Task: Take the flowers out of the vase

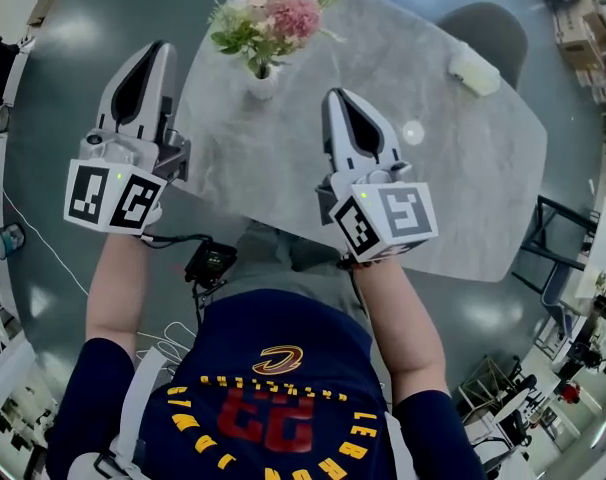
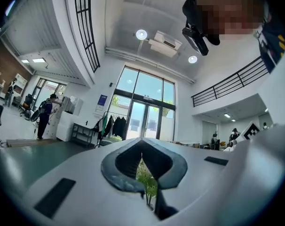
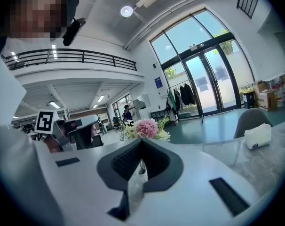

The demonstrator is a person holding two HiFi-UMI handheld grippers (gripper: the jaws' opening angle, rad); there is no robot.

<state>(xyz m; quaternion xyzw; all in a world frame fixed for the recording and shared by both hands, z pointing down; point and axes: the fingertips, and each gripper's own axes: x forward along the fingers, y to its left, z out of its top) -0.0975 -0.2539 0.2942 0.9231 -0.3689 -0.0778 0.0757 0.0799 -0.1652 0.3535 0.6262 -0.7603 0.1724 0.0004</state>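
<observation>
White vase (image 1: 262,82) looks tippy: left claw (image 1: 159,52) and right claw (image 1: 333,98) are closed, empty; yanking the flowers (image 1: 273,13) could topple it.

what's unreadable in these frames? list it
- Vase mouth, head view: flowers overhang it.
- Vase body, right gripper view: the right gripper covers all but a strip.
- Green foliage, left gripper view: a sliver past the left gripper; whether it is the flowers, unclear.
- White object on table, head view: too small to identify.
</observation>
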